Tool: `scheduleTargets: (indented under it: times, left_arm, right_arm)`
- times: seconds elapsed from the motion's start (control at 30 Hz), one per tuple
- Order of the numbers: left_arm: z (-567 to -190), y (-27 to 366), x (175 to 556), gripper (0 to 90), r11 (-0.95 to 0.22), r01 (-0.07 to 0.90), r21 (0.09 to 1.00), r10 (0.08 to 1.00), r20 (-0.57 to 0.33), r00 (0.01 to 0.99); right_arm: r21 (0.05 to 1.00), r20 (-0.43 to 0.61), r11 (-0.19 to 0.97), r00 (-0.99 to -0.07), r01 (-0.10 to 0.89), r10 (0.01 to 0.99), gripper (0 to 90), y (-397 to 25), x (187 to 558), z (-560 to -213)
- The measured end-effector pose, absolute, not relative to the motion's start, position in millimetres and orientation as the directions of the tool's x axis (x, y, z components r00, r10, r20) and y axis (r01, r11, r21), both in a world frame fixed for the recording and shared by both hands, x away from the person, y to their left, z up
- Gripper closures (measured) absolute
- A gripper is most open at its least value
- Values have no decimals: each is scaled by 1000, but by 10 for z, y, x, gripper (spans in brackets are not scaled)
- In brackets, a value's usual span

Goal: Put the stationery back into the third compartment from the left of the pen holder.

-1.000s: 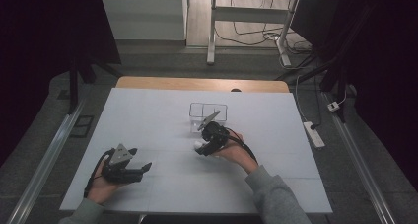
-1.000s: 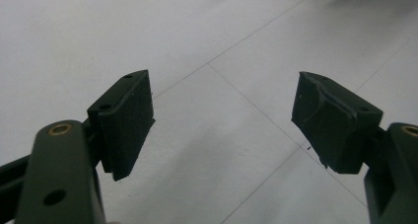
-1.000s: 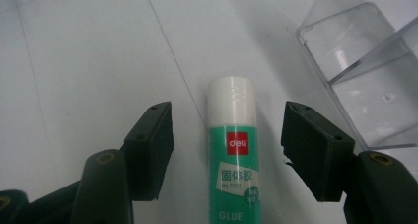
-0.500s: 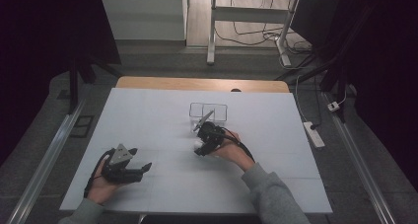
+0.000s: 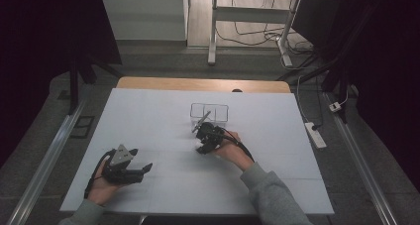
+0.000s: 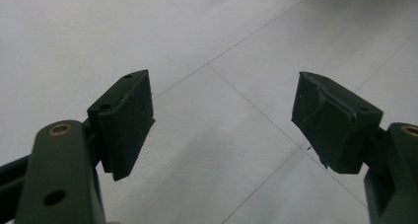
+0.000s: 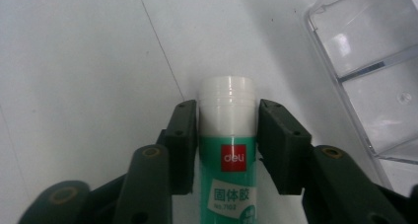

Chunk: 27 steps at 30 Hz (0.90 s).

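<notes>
In the right gripper view the glue stick (image 7: pixel 227 150) is cut off by the bottom edge, so its lower half is hidden; the white cap and the green label with a red logo are plain. The right gripper (image 7: pixel 225 135) has both jaws pressed against the stick's sides, just below the cap. At the upper right a clear tray (image 7: pixel 374 81) runs out of the frame, and only two of its compartments can be made out, both looking bare.

From the high view the right gripper (image 5: pixel 205 136) is small and dark, and the stick in it is no more than a pale spot (hard to tell apart from the hand). It sits near the middle of the table (image 5: pixel 148 116), just in front of the tray (image 5: pixel 209 113), which stands toward the far edge.

The left gripper (image 5: pixel 141 170) rests near the front left corner, close to the near edge, with its jaws wide apart and nothing between them; in its own view (image 6: pixel 222 120) bare white tabletop shows through the gap.

Open tabletop lies between the two grippers and to the right of the tray.
</notes>
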State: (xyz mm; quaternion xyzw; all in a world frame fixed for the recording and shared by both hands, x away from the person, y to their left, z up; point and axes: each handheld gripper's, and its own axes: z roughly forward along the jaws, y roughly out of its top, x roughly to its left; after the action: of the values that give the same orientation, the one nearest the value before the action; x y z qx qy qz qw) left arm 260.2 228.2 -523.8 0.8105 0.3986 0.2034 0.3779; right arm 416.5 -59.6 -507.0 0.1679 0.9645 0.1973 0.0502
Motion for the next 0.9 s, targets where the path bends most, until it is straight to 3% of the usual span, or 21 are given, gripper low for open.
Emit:
scheduleTargets:
  times: [0.37, 0.9]
  left_arm:
    - [-5238, 2282, 2602, 237, -397, 492, 775, 800, 29, 600]
    - [-5234, 2272, 2599, 236, -401, 489, 774, 798, 34, 602]
  right_arm:
    - [400, -61, 868, -936, 295, 346, 641, -584, 4133, -5044]
    - [535, -53, 789, -920, 302, 388, 643, -777, 4082, -4761]
